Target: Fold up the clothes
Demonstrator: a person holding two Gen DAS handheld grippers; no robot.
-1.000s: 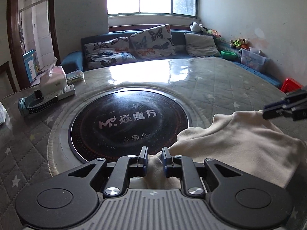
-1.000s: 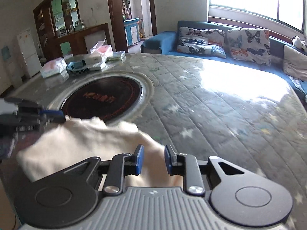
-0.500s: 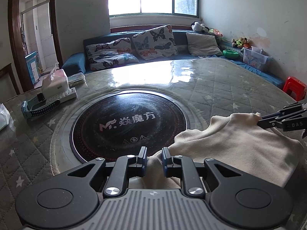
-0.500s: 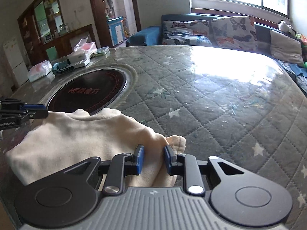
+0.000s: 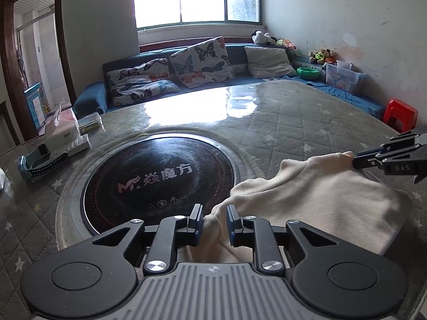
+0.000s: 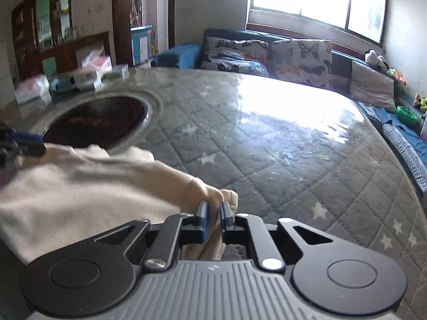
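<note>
Cream garment (image 5: 315, 208) is seen lower right of the left wrist view and lower left of the right wrist view, lying on the quilted table cover (image 6: 280, 165), one edge overlapping the rim of the round black hotplate (image 5: 160, 178).

Left gripper (image 5: 213, 221): jaws are narrowed around a bunched corner of the cloth; a pinch is judged likely, though a slim gap on the right pad leaves firm contact unconfirmed. Right gripper (image 6: 213, 218): jaws are closed tight on the opposite corner fold, cloth visibly squeezed between the blue pads.

Progress, as a judgement: the garment already reads as doubled over at least once (rounded fold edge at the lower right of the left view, compact outline). Both near corners are held, so a further fold or a flattening pull is judged to be in hand. A final tidy rectangle is not yet shown; the top edge is still lumpy.

Hard to make out:
- Garment type and sleeves cannot be told; layers under the top sheet are hidden.
- Near edge of the cloth is cut off by both gripper bodies.
- Left side of the right wrist view is motion-blurred, so the other gripper there is smeared.
- Clutter at the table's upper left (tissue box (image 5: 62, 130), power strip (image 5: 73, 145)) is well apart from the cloth.
</note>
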